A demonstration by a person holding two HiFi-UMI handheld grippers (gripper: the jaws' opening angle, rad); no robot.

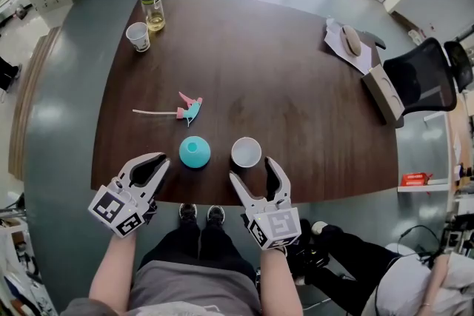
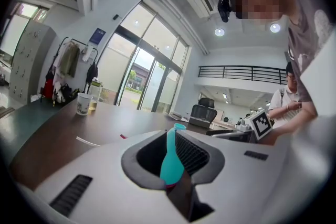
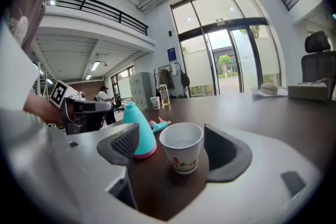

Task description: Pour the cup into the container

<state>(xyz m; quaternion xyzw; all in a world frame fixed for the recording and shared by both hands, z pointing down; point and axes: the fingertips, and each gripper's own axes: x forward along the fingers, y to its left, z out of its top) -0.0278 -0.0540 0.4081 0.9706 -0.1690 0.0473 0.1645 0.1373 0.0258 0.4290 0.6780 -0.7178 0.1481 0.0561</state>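
A white paper cup (image 1: 246,152) stands upright near the table's front edge, with a teal cone-shaped container (image 1: 195,152) just to its left. My right gripper (image 1: 252,168) is open, and the cup (image 3: 181,147) sits at the mouth of its jaws, touching neither pad. The container (image 3: 137,134) shows behind its left pad. My left gripper (image 1: 152,159) hovers at the table edge, left of the container. Its jaws stand only a narrow slit apart and hold nothing. In the left gripper view (image 2: 176,136) the container (image 2: 170,162) shows through that slit.
A pink and teal spray head (image 1: 189,109) with its tube lies behind the container. A second paper cup (image 1: 138,36) and a bottle (image 1: 152,8) stand at the far left. A tissue box (image 1: 381,92), papers (image 1: 348,41) and an office chair (image 1: 426,78) are at the right.
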